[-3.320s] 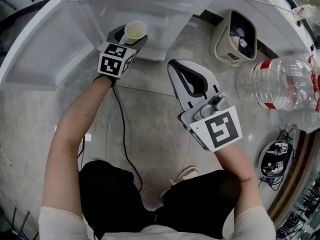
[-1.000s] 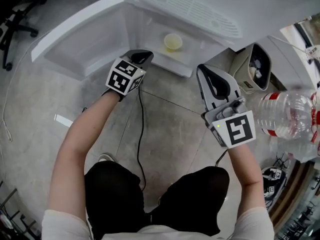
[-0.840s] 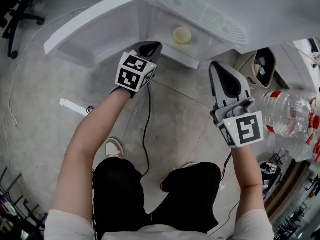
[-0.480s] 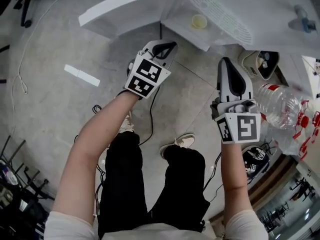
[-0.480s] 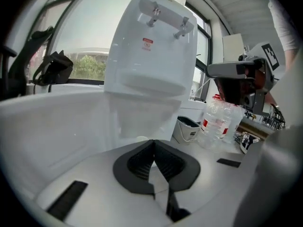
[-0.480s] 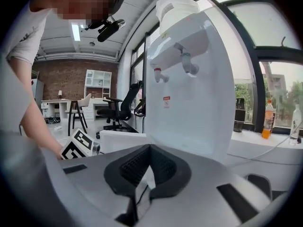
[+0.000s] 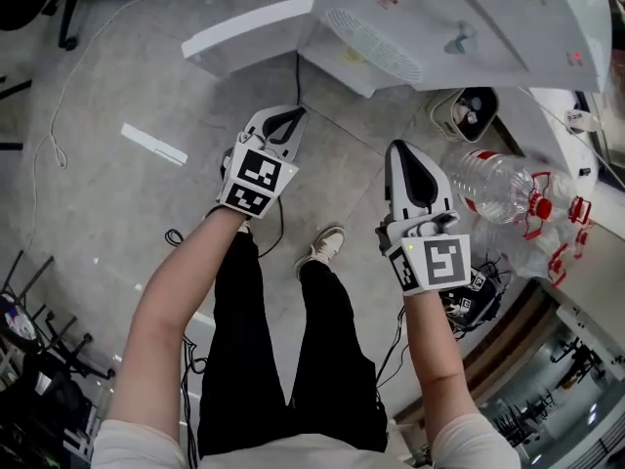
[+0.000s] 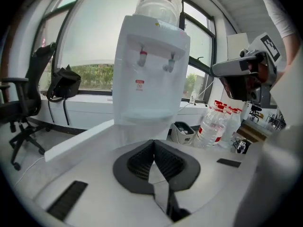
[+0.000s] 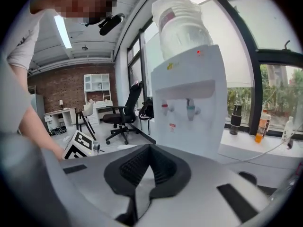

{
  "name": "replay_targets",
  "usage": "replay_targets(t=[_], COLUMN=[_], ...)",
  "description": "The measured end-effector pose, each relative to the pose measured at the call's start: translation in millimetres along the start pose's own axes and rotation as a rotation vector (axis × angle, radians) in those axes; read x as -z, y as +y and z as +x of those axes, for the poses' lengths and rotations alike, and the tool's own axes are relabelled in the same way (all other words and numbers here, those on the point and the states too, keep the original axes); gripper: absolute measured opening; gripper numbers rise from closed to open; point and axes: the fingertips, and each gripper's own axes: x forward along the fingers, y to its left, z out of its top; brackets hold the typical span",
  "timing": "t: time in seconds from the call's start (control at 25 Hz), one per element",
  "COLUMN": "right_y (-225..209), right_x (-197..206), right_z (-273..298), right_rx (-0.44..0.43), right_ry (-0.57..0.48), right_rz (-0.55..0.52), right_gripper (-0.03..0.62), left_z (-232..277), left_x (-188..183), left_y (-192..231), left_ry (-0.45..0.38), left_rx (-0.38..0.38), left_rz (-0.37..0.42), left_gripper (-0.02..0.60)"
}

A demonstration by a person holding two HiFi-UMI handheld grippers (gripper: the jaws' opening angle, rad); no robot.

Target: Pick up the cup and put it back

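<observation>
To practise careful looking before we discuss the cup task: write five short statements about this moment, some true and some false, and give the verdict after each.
1. The left tongs are shut with nothing between them. True.
2. The right tongs grip a cup. False: they are shut and empty.
3. A white water dispenser with a bottle on top stands ahead of the left tongs. True.
4. The office chair lies tipped over on the floor. False: it stands upright on its wheeled base.
5. In the left gripper view, clear bottles with red caps stand to the right of the water dispenser. True.
</observation>
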Motion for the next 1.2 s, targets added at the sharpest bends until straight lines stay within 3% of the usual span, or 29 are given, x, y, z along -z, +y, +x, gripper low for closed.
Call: replay_targets(t=[0.24, 0.52, 0.72, 0.96, 1.2], right_y=[-1.7, 9.2, -12.7, -47.0, -60.8], right_x=[-84.8, -182.8, -234.4, -262.9, -307.6], right_z=[-57.7, -113.4, -156.6, -227.0, -274.1], right_rx=[0.024, 0.058, 0.139, 0.265, 0.346], right_ry=[-0.047, -0.096, -0.123, -0.143, -0.246], right_rz=[0.099, 0.108, 0.073, 0.120, 0.116], right_gripper=[0.020, 0.020, 0.020, 0.020, 0.020], left_z=[-75.0, -145.4, -183.8, -242.8, -287.1], left_x=[-79.3, -166.6, -245.2, -335.8, -422.0], left_y=[-20.5, -54.4, -62.2, -61.2, -61.8], left_ry=[0.012, -0.009, -0.089, -0.198, -0.308], left_rx=[-0.026, -0.014, 0.009, -0.031, -0.043], left_rz=[-0.016, 0.015, -0.052, 0.027, 0.101], left_gripper=[0.023, 0.023, 0.023, 0.023, 0.023])
